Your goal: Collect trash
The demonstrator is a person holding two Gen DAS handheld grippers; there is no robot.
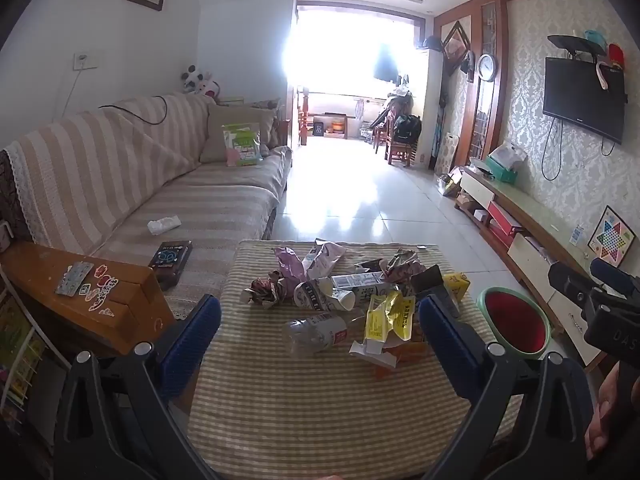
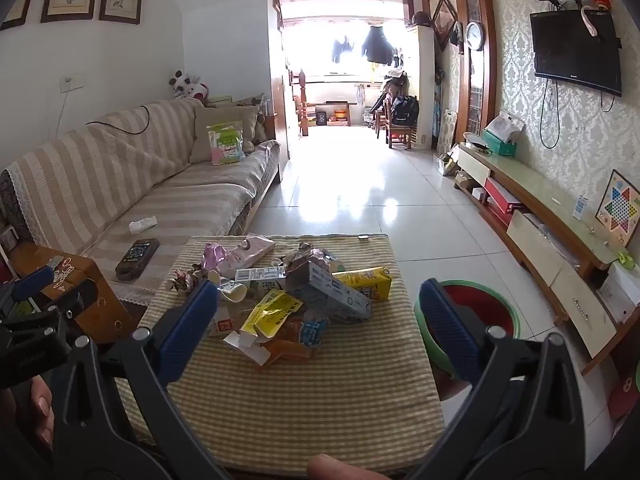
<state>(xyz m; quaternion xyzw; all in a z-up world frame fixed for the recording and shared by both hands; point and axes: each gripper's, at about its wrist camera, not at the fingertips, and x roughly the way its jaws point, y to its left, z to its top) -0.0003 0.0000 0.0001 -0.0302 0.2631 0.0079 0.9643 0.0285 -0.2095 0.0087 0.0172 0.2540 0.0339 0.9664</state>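
Observation:
A heap of trash (image 1: 352,300) lies on the striped cloth of a low table (image 1: 320,408): crumpled wrappers, a clear plastic bottle (image 1: 316,332), a yellow packet (image 1: 388,316) and milk cartons. My left gripper (image 1: 320,320) hovers over the near side of the heap, open, nothing between its blue pads. In the right wrist view the same heap (image 2: 304,296) shows a yellow carton (image 2: 368,282) and a blue-white box (image 2: 332,292). My right gripper (image 2: 318,316) is open too, short of the heap. A green bin with a red liner (image 1: 516,320) (image 2: 476,312) stands at the table's right.
A striped sofa (image 1: 160,184) runs along the left, with a tissue (image 1: 163,225) and a dark box (image 1: 171,258) on its seat. A wooden armrest (image 1: 80,296) juts in beside the table. A low TV cabinet (image 2: 540,224) lines the right wall; tiled floor (image 2: 360,192) lies beyond.

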